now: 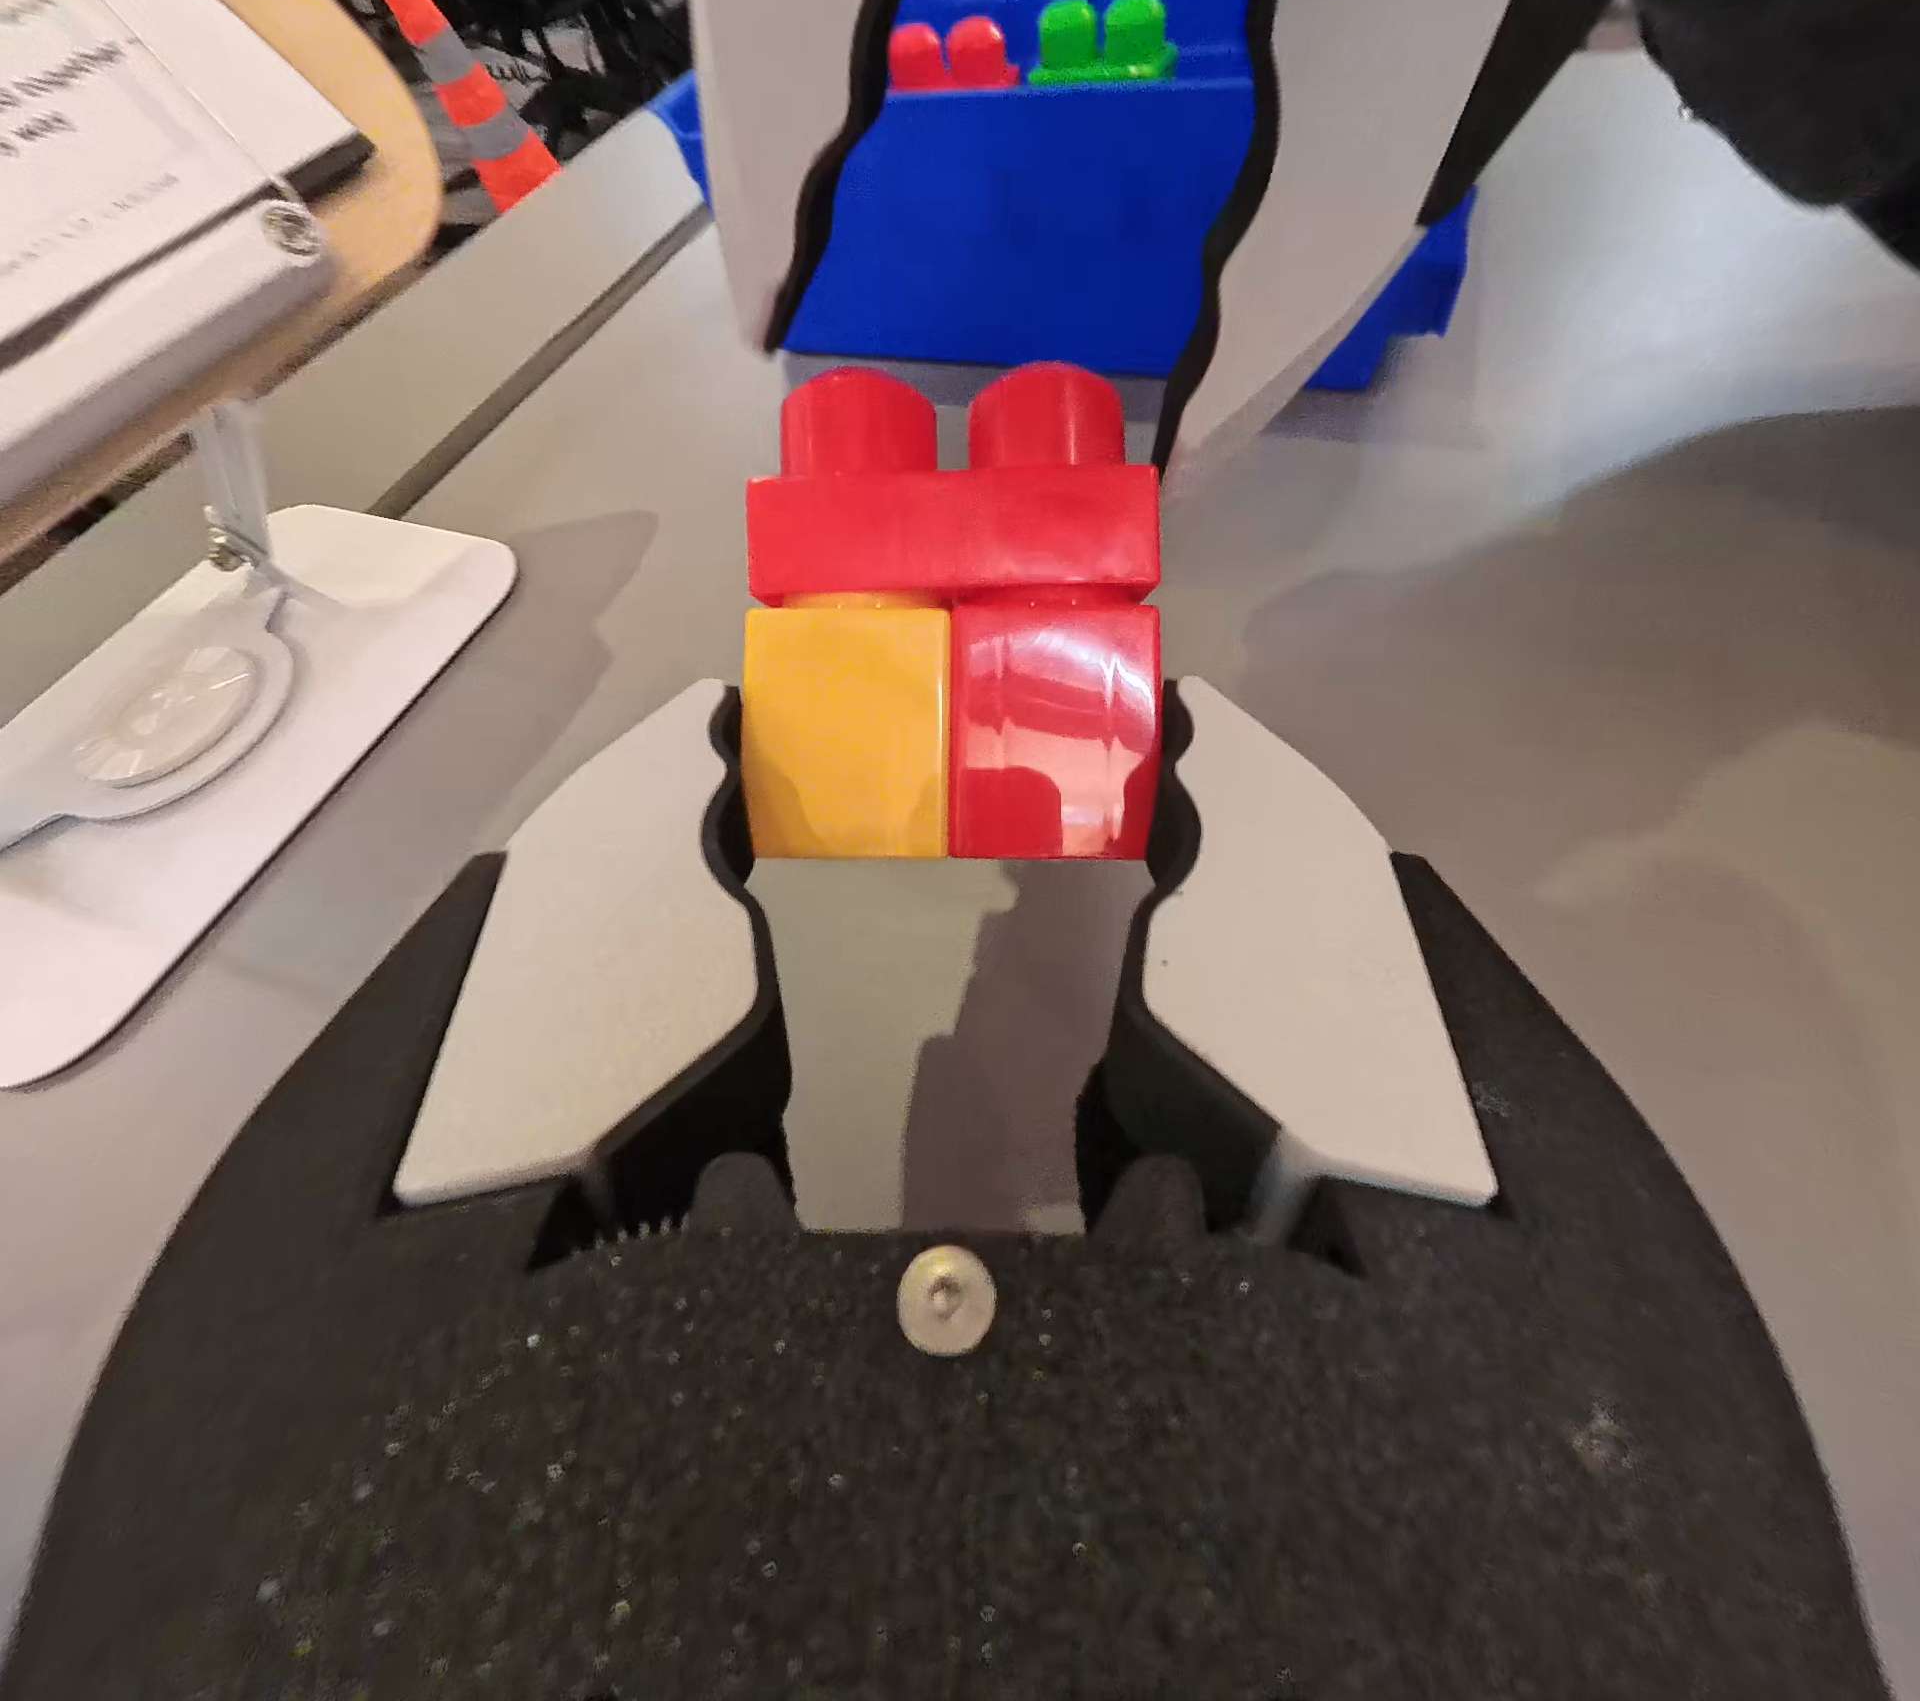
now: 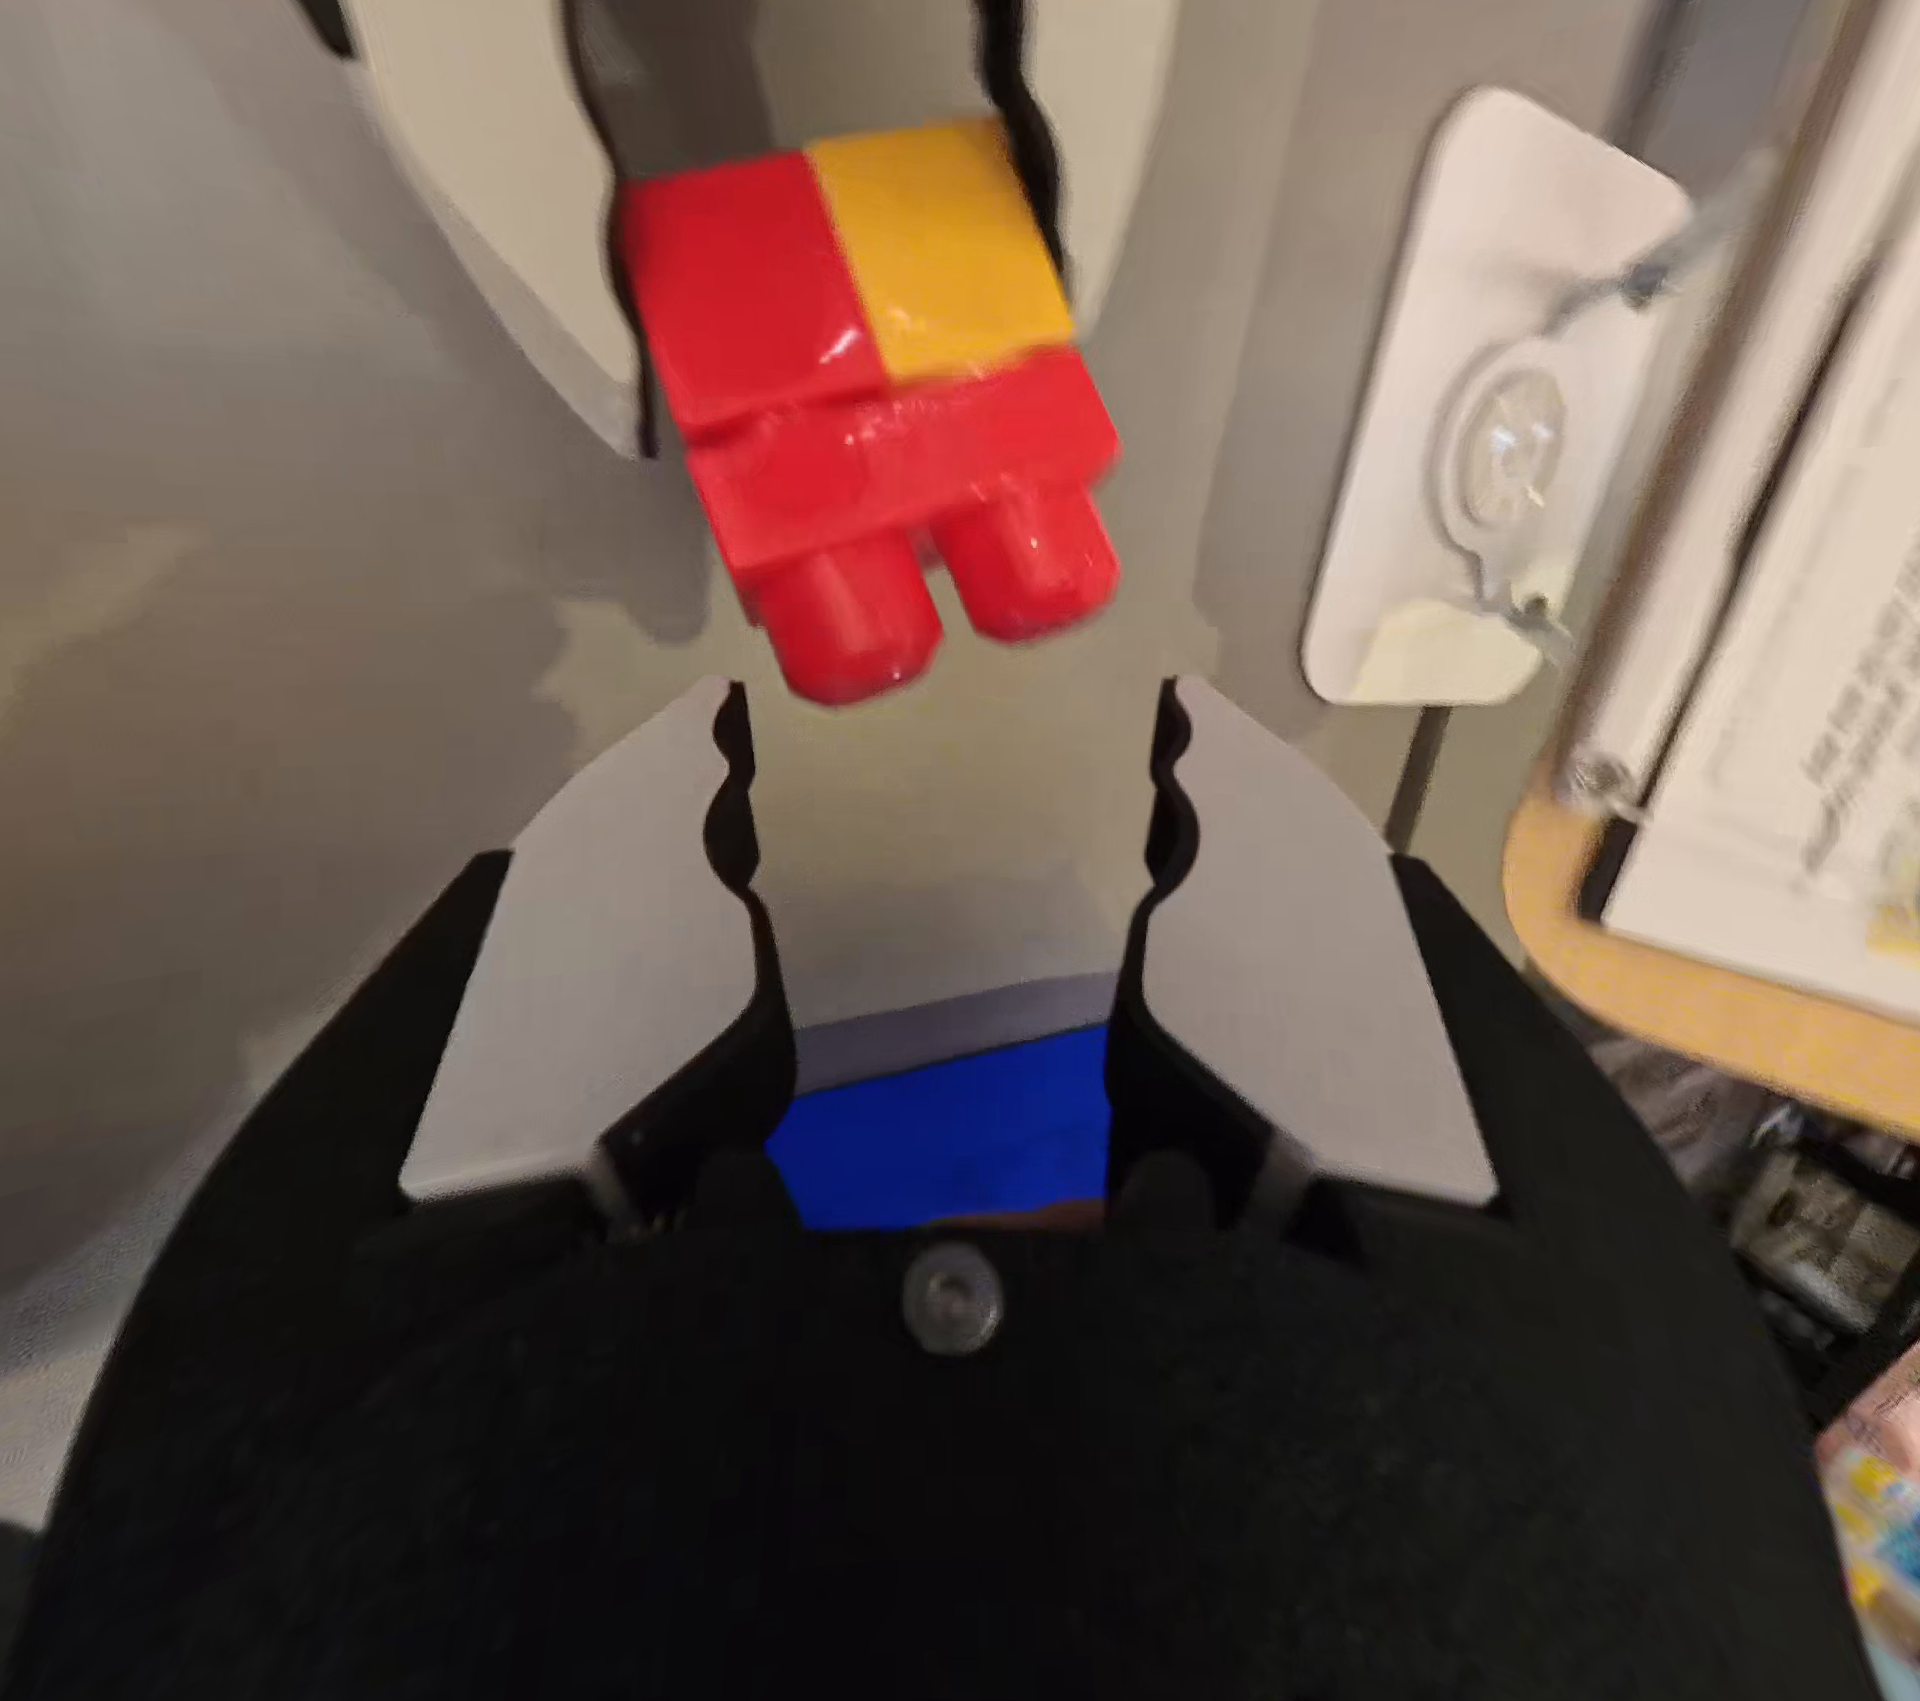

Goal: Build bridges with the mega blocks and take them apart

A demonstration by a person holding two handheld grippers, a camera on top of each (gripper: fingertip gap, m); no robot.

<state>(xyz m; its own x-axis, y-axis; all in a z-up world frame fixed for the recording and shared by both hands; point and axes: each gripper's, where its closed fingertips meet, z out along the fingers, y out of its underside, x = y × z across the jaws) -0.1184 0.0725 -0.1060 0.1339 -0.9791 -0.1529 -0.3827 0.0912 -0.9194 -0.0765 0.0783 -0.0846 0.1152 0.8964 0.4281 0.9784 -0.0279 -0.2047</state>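
Observation:
A small bridge stands in both views: a yellow block [image 1: 847, 732] and a red block [image 1: 1055, 732] side by side, with a red two-stud block [image 1: 951, 529] across their tops. My left gripper [image 1: 953, 701] is shut on the two lower blocks, one finger on each outer side. My right gripper [image 2: 951, 701] is open and empty, just short of the studs of the top red block [image 2: 904, 488]. In the left wrist view it [image 1: 977, 389] hangs over the bridge. In the right wrist view the left gripper [image 2: 842, 321] holds the yellow block [image 2: 935, 238] and the red block [image 2: 743, 280].
A blue bin [image 1: 1039, 217] stands behind the bridge with a red block [image 1: 951, 56] and a green block [image 1: 1107, 41] in it; its edge shows under my right gripper [image 2: 935, 1121]. A sign stand with a white base [image 1: 260, 716] is at left. An orange cone [image 1: 468, 93] is beyond the grey table [image 1: 1558, 716]. The tips of one gripper are about 6 cm away from the tips of the other.

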